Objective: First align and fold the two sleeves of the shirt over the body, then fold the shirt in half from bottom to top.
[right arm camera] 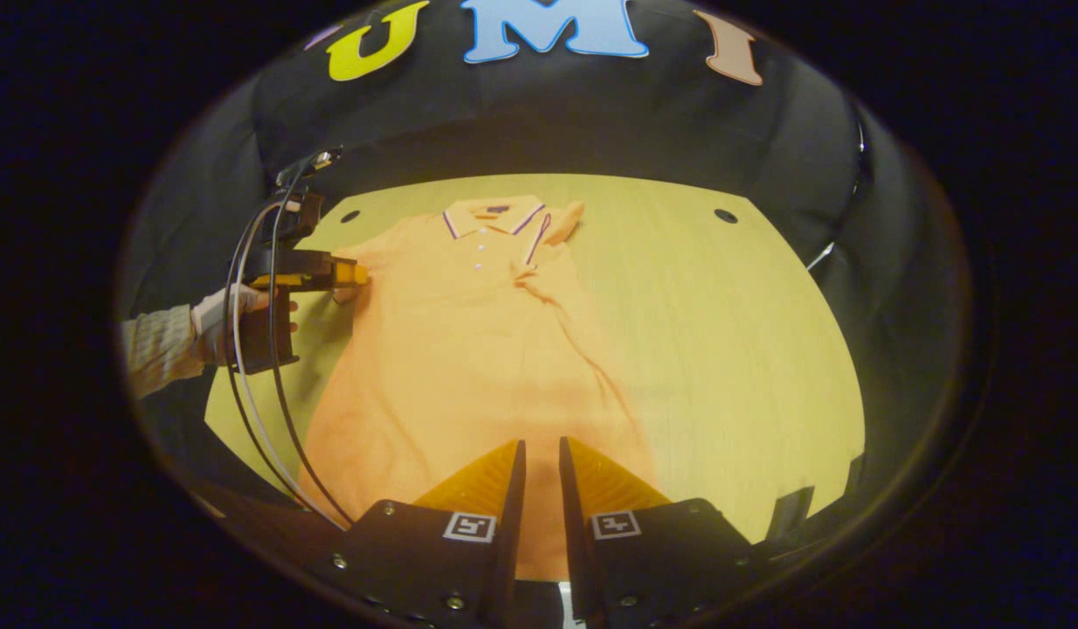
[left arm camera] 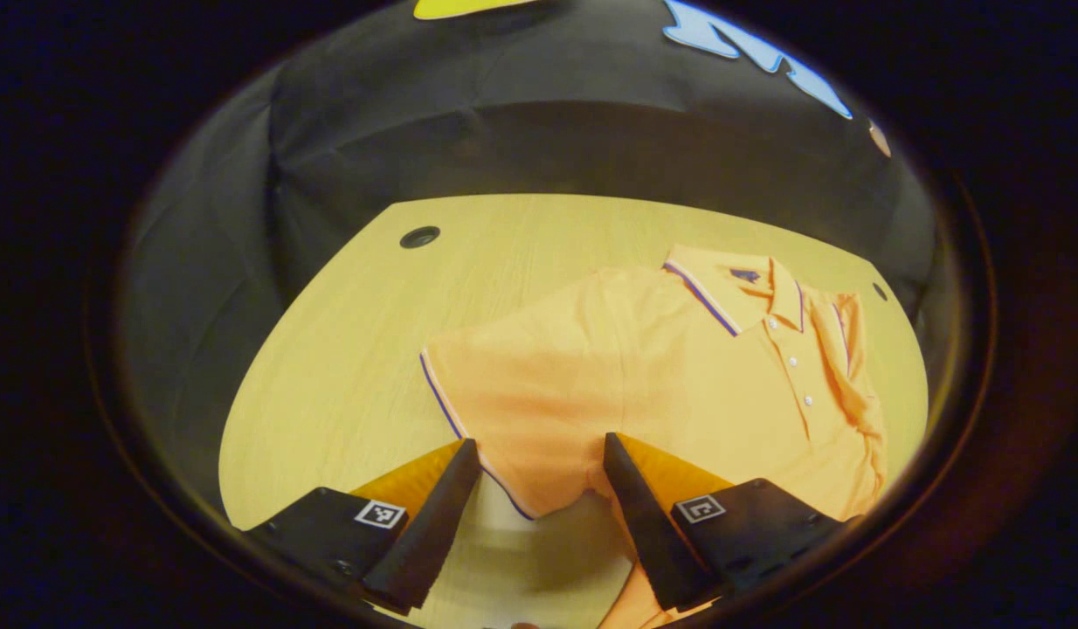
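While the left tool [left arm camera: 539, 459] gapes around the shirt's [left arm camera: 679, 376] sleeve, right tool [right arm camera: 542, 463] nearly closed.

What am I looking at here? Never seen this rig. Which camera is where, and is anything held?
No robot arm: a person holds a two-finger gripper in each hand, and each gripper carries a fisheye camera looking along its own fingers. In the left gripper view, the left gripper is open over the shirt's sleeve, gripping nothing yet. In the right gripper view, the right gripper hangs nearly shut over the bottom of the orange shirt; whether it pinches cloth is unclear. That view also shows the left gripper farther off, held by a hand. The shirt lies flat on a wooden table, one sleeve already folded over.
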A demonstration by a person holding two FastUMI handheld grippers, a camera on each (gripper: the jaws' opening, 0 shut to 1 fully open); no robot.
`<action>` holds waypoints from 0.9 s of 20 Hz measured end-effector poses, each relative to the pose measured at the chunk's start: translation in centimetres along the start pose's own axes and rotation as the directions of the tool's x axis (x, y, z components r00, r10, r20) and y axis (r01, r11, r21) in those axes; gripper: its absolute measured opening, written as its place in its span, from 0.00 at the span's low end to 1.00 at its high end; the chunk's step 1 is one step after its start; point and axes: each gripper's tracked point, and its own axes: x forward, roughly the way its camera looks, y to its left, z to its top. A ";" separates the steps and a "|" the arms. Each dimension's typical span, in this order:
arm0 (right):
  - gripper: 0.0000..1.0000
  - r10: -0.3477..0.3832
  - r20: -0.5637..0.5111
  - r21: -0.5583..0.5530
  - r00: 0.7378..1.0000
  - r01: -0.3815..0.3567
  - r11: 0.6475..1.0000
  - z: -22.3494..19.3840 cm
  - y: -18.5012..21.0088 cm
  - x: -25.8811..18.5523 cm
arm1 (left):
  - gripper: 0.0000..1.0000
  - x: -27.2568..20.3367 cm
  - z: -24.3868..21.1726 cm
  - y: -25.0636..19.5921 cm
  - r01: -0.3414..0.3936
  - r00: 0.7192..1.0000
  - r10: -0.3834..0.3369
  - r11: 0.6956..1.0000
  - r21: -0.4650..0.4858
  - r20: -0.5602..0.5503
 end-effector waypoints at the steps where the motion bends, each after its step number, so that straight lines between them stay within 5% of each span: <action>1: 0.25 -0.004 -0.006 0.009 1.000 0.004 1.000 -0.3 -0.2 -0.1 | 0.97 0.1 0.0 0.0 -0.001 1.000 0.000 1.000 -0.005 -0.002; 11: 0.25 -0.013 -0.128 0.005 0.992 0.014 1.000 -4.1 -1.5 0.9 | 0.94 0.1 0.1 -0.1 0.001 1.000 -0.001 1.000 -0.014 -0.004; 14: 0.52 -0.030 -0.170 0.028 0.985 0.035 0.999 -5.9 -2.1 0.8 | 0.83 0.1 0.3 -0.5 0.010 1.000 -0.010 1.000 -0.005 -0.001; 17: 0.56 -0.033 -0.211 0.040 0.977 0.043 0.998 -7.3 -2.5 0.8 | 0.57 0.4 0.4 -1.2 0.017 1.000 -0.017 1.000 0.006 0.002; 18: 0.80 -0.034 -0.226 0.042 0.974 0.044 0.998 -7.9 -2.6 0.8 | 0.47 0.3 0.4 -1.2 0.017 1.000 -0.017 1.000 0.018 -0.002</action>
